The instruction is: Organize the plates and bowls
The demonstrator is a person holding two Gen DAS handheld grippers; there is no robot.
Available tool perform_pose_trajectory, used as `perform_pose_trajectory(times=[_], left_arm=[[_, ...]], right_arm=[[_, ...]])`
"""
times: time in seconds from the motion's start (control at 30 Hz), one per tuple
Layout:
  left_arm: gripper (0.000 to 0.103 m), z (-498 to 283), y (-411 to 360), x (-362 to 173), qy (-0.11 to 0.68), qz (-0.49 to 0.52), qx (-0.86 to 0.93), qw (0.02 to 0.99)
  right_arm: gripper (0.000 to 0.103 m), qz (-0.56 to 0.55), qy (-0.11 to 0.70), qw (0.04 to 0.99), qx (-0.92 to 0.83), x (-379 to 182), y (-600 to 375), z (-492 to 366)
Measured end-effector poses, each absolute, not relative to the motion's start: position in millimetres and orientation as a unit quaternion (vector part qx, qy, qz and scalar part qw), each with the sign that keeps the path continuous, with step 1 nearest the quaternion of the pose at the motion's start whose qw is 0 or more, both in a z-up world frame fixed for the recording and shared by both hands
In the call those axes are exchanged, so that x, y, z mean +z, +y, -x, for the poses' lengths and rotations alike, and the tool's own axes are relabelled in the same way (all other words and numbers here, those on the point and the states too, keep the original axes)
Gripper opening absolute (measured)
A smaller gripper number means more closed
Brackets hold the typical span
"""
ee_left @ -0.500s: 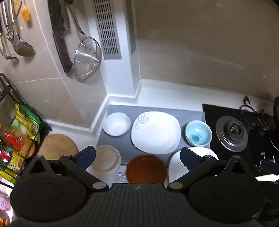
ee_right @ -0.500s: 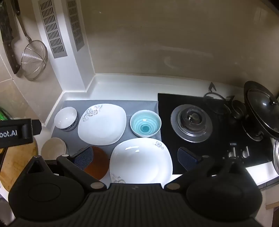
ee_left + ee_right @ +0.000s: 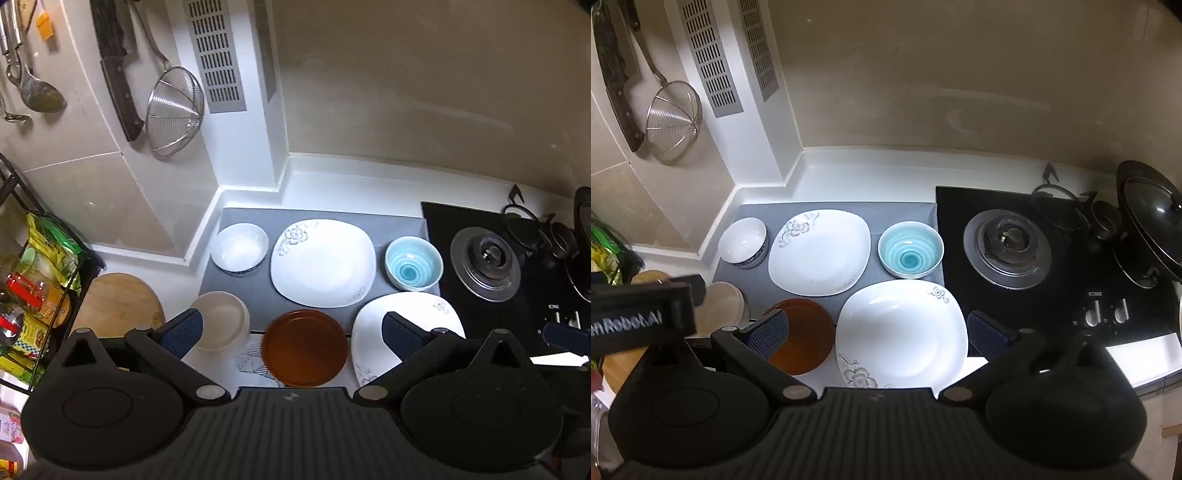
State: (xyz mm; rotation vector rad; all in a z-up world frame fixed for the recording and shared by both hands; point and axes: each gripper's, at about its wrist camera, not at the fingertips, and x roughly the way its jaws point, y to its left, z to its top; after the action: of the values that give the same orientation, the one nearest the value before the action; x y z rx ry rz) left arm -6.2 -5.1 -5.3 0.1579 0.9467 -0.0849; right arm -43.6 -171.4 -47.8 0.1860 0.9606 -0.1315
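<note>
Hovering with jaws wide apart and empty, left gripper (image 3: 291,328) and right gripper (image 3: 877,328) have grasped nothing; the next move probably calls for lowering onto the brown plate (image 3: 306,347) at six o'clock of the grey mat (image 3: 258,295).

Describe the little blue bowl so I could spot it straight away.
Find the black gas stove; just left of it a grey mat lies on the counter. The blue bowl sits at the mat's stove-side edge, beside a white square plate. It alone has turquoise rings inside.
</note>
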Motion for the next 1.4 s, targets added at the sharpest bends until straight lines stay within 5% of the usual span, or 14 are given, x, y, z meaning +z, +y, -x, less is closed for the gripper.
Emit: perform_pose_trajectory(times=[1.4], left_arm=[[0.103,23.9,-19.2,-16.9,0.459,-0.071,-0.048,0.884]], right_arm=[[0.103,-0.089,0.469,0.878,-0.042,-52.8,-180.1,51.3]])
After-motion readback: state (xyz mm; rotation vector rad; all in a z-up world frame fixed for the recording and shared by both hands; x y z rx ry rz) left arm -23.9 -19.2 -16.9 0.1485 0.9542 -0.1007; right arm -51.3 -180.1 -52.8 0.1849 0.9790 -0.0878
